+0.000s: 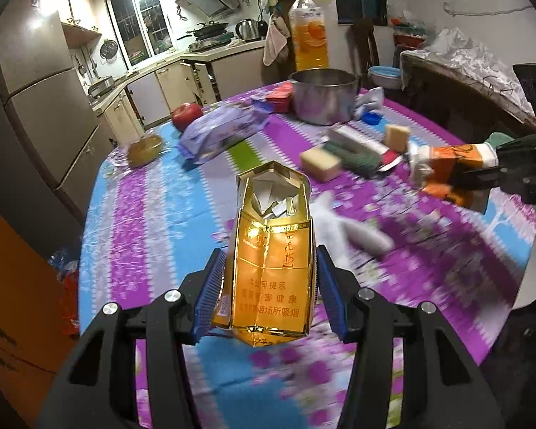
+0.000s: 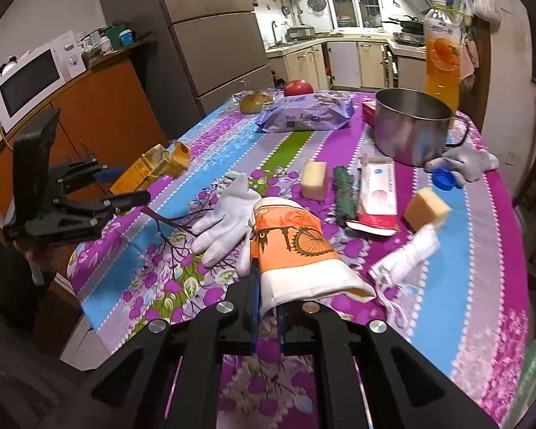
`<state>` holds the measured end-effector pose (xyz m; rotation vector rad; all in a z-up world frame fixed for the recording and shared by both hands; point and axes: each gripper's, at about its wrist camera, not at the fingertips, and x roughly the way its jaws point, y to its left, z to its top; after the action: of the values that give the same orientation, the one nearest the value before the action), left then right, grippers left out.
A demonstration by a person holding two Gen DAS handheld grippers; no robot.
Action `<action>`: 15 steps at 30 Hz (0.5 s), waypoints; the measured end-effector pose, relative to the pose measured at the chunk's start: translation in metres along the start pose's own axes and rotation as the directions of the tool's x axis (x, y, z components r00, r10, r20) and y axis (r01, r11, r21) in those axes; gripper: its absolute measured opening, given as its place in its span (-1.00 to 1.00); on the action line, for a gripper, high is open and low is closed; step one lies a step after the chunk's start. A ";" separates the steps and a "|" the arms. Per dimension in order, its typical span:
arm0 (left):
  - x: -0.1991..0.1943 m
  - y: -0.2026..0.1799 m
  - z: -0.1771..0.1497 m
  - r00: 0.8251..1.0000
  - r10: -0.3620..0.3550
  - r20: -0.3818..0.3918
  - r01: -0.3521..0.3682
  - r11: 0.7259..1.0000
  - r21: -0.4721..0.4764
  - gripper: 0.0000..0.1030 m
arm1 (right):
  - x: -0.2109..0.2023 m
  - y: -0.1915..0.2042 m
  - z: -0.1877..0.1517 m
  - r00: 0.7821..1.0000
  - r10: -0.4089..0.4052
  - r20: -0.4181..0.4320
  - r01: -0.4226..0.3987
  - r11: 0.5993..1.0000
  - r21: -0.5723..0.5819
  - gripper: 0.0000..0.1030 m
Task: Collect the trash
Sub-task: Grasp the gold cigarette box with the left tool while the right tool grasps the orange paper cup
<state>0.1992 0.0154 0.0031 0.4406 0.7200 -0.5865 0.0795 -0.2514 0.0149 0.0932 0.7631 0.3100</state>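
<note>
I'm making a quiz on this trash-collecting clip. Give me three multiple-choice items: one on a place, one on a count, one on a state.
1. Where is the red apple?
A. inside the pot
B. at the table's far edge, behind the purple packet
C. on the microwave

2. How many yellow sponge blocks are on the table?
A. one
B. two
C. four

3. What is the state of the gold cigarette pack?
A. sealed, lying flat
B. crushed under the pot
C. lid open, held in the left tongs

Answers:
B, it sits beyond the purple packet.
B, one beside the green scrubber, one nearer the blue cap.
C, the left tongs clamp it and the flap gapes.
</note>
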 end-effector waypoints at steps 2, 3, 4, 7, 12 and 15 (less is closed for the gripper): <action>0.001 -0.019 0.006 1.000 0.014 0.003 -0.014 1.000 0.011 -0.05 | -0.011 0.000 -0.003 1.000 -0.026 0.000 0.026 1.000 -0.001 -0.84; 0.001 -0.029 0.009 1.000 0.006 0.008 -0.006 1.000 0.012 -0.05 | -0.015 -0.001 -0.004 0.999 -0.034 0.000 0.034 0.999 -0.002 -0.84; 0.001 -0.036 0.011 1.000 -0.004 0.010 0.003 1.000 0.008 -0.05 | -0.022 -0.002 -0.006 0.999 -0.040 0.001 0.040 0.999 -0.001 -0.84; 0.005 -0.058 0.020 1.000 -0.027 0.005 0.027 1.000 0.003 -0.05 | -0.035 -0.002 -0.010 0.998 -0.059 0.006 0.059 0.998 0.002 -0.84; 0.012 -0.096 0.035 0.997 -0.072 0.004 0.072 0.997 0.030 -0.05 | -0.057 -0.006 -0.021 0.996 -0.091 0.015 0.090 0.996 0.002 -0.84; 0.017 -0.118 0.048 0.996 -0.087 0.001 0.086 0.995 0.052 -0.05 | -0.071 -0.012 -0.028 0.992 -0.127 0.008 0.127 0.992 0.000 -0.84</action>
<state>0.1576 -0.1056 0.0029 0.4577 0.7243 -0.6885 0.0149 -0.2855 0.0395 0.0452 0.7571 0.1884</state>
